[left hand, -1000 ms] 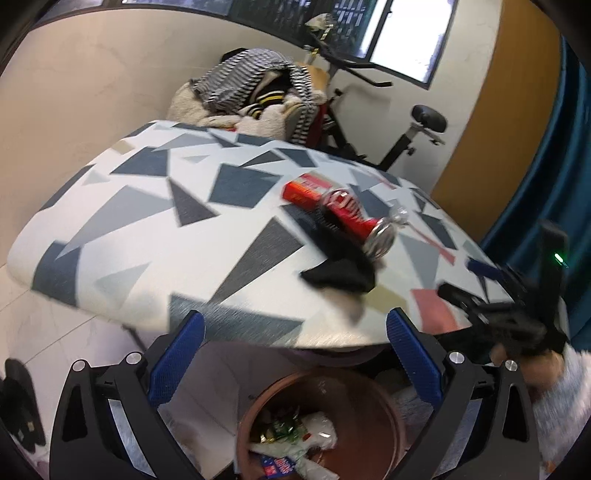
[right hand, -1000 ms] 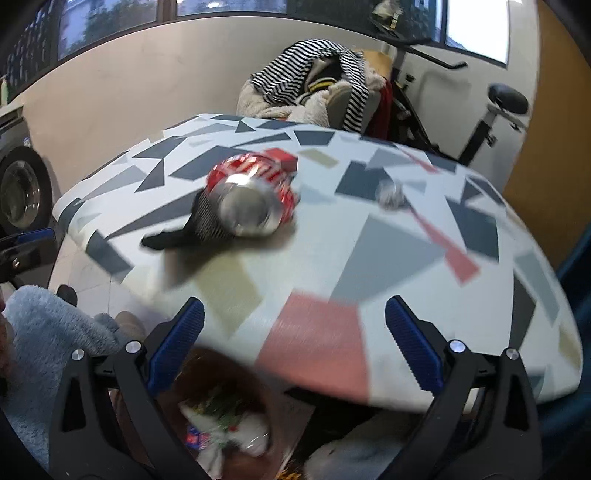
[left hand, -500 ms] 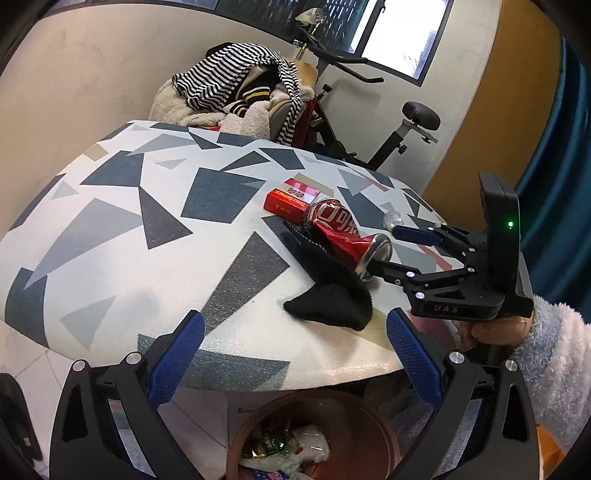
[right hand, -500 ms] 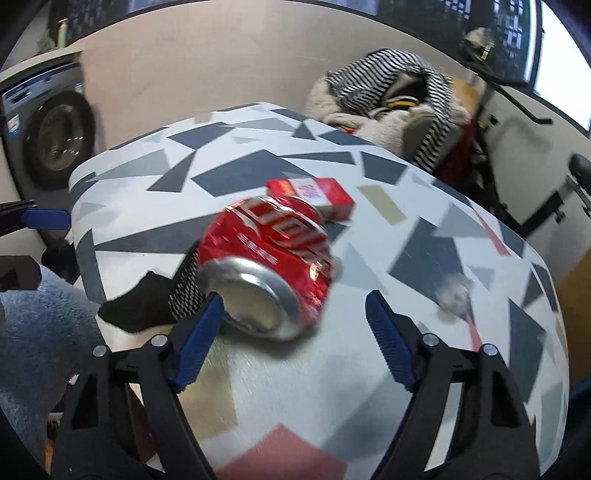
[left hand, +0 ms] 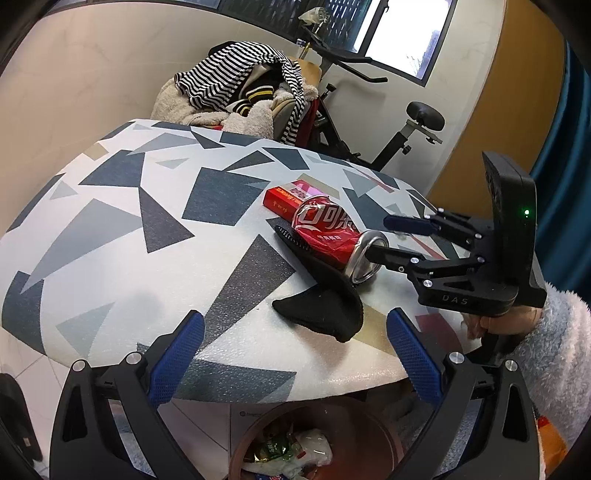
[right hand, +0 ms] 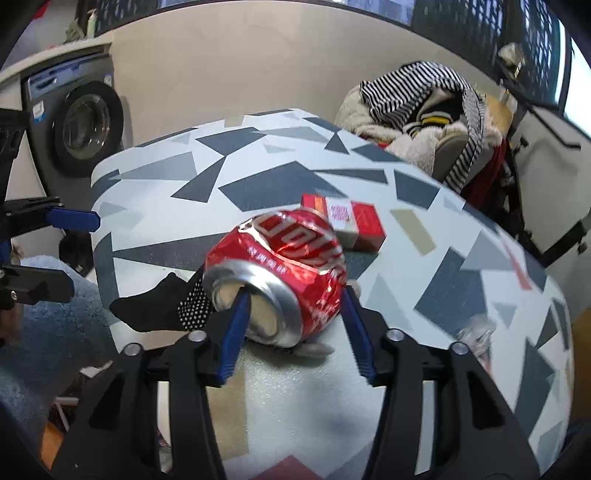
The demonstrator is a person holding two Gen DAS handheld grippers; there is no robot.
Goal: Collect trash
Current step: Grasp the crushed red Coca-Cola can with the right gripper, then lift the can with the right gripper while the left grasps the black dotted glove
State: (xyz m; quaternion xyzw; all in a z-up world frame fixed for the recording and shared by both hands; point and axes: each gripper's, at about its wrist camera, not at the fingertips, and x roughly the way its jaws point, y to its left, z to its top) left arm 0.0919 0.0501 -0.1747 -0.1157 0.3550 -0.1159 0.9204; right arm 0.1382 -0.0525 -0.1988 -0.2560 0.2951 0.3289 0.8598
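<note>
Cream walls, dark-framed window [left hand: 402, 33] — exercise bike [left hand: 369, 122], washing machine [right hand: 74, 125].

A: Right gripper [right hand: 295, 317] status?
B: Its fingers [right hand: 236, 332] bracket a crushed red can [right hand: 280, 273] lying on the tabletop [right hand: 461, 295]; one blue pad overlaps the can's open end, the other sits against its side. Full closure cannot be confirmed.
A: Surroundings?
B: Black sock [right hand: 162, 306] just left of the fingers, touching the can. Red packet [right hand: 347, 221] beyond the fingertips.

Dented red can [right hand: 280, 280] lies sideways on table.
</note>
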